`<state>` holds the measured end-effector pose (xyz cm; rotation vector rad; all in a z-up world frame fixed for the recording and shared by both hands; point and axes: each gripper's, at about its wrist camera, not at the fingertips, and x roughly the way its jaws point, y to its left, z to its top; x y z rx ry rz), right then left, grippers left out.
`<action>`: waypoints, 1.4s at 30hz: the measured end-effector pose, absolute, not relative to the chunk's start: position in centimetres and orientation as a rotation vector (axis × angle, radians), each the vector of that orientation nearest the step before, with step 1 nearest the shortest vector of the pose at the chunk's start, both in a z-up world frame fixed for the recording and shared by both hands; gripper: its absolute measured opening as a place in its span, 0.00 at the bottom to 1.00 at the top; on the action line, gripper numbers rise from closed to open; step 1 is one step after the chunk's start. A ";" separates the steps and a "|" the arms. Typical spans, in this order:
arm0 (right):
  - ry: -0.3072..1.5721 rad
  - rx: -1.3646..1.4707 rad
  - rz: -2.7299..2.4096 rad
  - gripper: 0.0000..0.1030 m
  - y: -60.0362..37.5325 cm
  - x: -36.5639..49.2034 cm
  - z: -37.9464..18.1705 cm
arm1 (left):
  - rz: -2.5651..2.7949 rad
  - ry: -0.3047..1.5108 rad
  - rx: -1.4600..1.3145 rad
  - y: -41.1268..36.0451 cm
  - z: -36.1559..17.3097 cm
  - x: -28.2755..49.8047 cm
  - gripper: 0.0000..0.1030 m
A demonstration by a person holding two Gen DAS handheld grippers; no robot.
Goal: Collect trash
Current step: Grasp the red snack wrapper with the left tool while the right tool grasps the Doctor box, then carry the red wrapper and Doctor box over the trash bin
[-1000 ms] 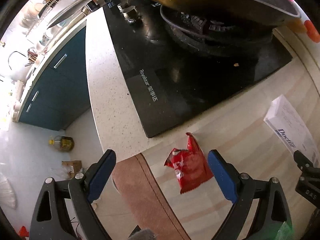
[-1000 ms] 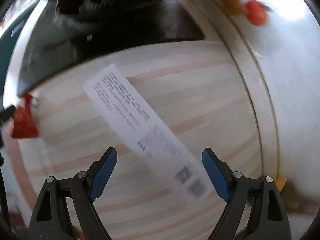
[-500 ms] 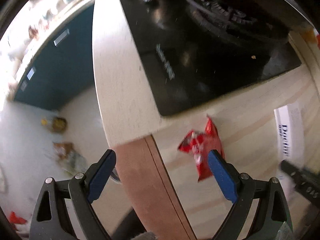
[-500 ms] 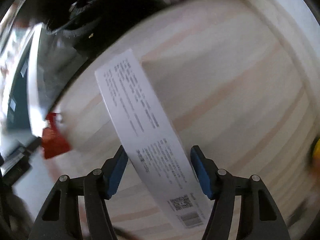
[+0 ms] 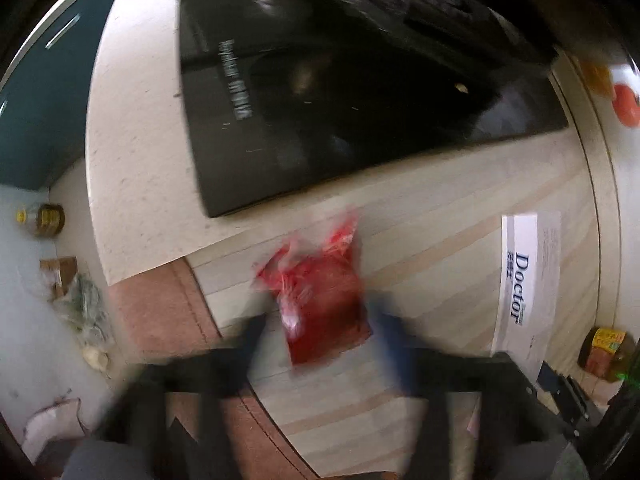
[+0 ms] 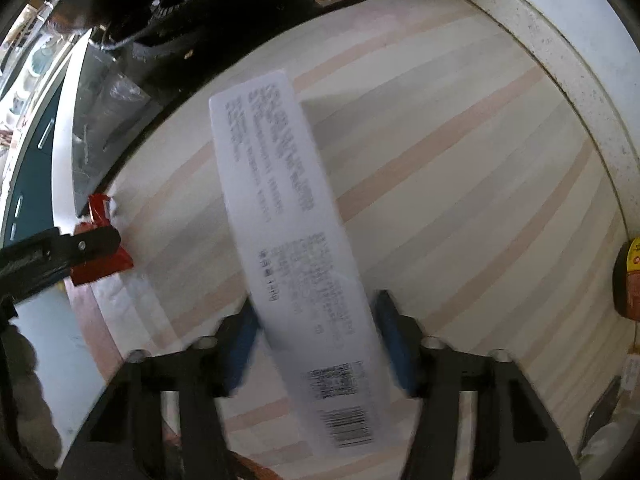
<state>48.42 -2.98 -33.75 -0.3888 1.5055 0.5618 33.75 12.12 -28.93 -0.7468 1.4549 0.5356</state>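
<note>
My right gripper [image 6: 316,344] straddles the white box [image 6: 288,236], fingers spread either side; I should squeeze squarely. My left gripper [image 5: 320,344], blurred, brackets the red wrapper [image 5: 320,292] on the striped mat [image 5: 432,248]; closure I cannot tell.

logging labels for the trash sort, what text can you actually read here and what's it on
"Doctor": on the long white box, left wrist view; the smaller print beside it is too small to read.
Fine print and barcodes on the same white box, right wrist view: blurred, unreadable.
White lettering on the black stovetop: blurred, unreadable.
Red wrapper: blurred, no text legible.
Jar label: too small.
</note>
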 end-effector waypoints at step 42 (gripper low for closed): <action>1.519 -0.389 1.007 0.50 20.6 13.1 -35.4 | 0.897 1.270 -0.821 27.5 -31.7 -8.0 0.01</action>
